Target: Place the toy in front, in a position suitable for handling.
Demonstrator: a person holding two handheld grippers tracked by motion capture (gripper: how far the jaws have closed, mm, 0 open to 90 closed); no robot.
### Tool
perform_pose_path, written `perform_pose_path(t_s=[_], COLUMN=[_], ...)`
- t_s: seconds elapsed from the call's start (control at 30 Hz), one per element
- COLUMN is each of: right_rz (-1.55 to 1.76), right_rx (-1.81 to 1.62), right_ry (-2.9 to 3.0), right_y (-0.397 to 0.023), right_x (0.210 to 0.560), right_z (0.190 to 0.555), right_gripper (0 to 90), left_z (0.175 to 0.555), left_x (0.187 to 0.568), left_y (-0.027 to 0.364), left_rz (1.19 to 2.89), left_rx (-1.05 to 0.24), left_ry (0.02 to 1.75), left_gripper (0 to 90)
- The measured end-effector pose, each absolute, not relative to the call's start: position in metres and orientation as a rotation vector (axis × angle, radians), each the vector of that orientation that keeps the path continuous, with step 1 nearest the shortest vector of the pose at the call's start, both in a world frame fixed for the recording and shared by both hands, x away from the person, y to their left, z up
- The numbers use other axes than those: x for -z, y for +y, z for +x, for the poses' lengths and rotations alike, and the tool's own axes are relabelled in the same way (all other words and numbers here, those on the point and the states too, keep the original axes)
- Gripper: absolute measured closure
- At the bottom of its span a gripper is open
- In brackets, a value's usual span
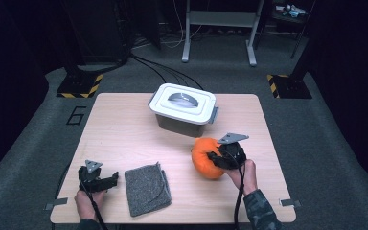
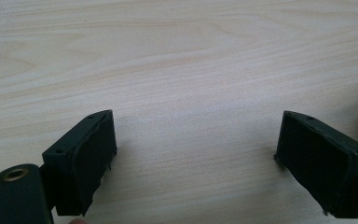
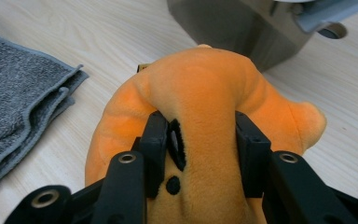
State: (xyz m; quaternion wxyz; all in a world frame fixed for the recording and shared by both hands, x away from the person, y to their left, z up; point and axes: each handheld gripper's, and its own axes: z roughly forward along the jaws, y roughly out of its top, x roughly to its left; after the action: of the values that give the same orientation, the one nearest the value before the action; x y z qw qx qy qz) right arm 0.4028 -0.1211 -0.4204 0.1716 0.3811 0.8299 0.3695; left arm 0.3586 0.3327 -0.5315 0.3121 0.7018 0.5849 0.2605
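The right hand-held gripper [image 3: 200,140] pinches the orange plush toy [image 1: 206,157] at the surface's [image 1: 124,129] four o'clock, just before the lidded bin [image 1: 183,109], while the left hand-held gripper [image 2: 196,154] rests open at eight o'clock

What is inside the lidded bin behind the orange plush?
Nothing can be told: the bin has its white lid shut, with the grey handle lying flat on top, so the inside is covered. The plush, pinched in the right claw, sits outside it.
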Motion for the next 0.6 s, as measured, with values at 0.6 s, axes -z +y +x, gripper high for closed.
perform_pose_path(t_s=[0.6], right_rz=[0.850], right_rx=[-1.040], right_ry=[2.509], right_y=[-0.057], right_x=[0.431], right_z=[0.431], right_gripper=[58.9], left_z=[0.359], left_x=[0.531], left_y=[0.333], left_rz=[1.852], left_rx=[-0.687], left_ry=[1.543], left_gripper=[11.8])
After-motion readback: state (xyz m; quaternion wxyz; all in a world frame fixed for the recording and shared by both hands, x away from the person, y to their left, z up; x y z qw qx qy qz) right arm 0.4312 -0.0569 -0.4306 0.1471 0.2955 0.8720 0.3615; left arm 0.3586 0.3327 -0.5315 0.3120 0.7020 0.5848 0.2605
